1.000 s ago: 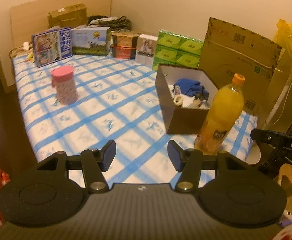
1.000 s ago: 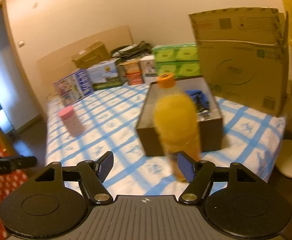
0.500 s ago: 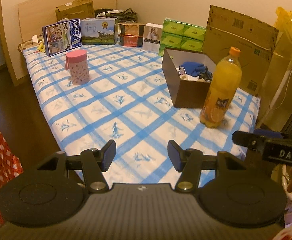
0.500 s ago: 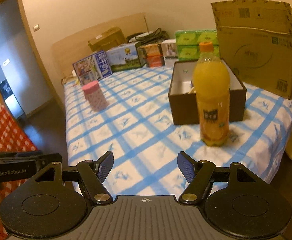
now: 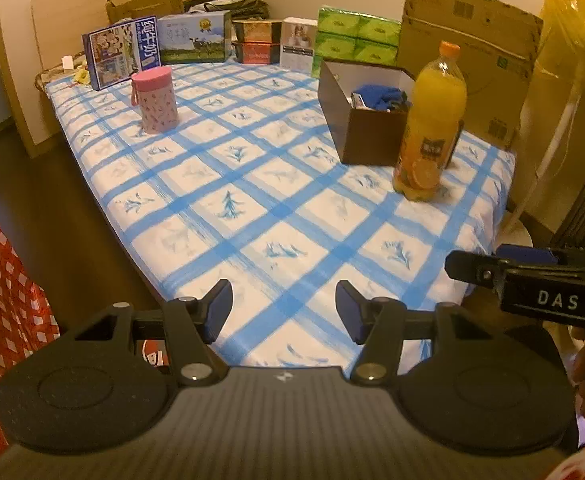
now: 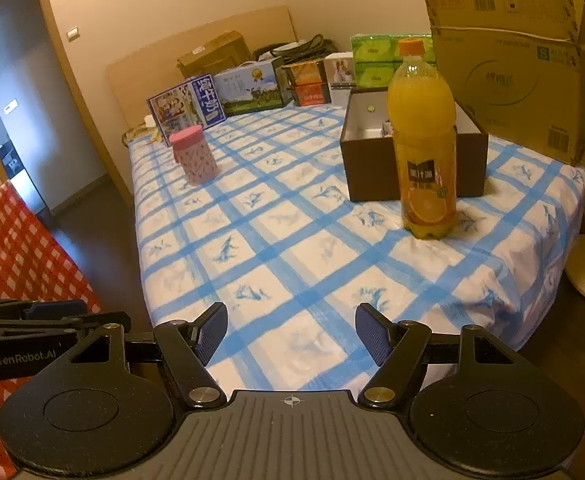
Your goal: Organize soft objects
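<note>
A dark brown open box stands on the blue-checked bed sheet, with a blue cloth and small items inside. In front of it stands a tall orange juice bottle. My left gripper hangs open over the near edge of the bed, nothing between its fingers. My right gripper is also open and empty, near the same edge. The right gripper also shows at the right edge of the left wrist view.
A pink patterned canister stands on the sheet's left side. Cartons, green tissue packs and a big cardboard box line the far end. A red checked cloth lies left, dark floor beside the bed.
Both grippers have pulled back from the box and bottle toward the near edge of the bed; far more of the sheet now shows. Their jaws kept the same opening.
</note>
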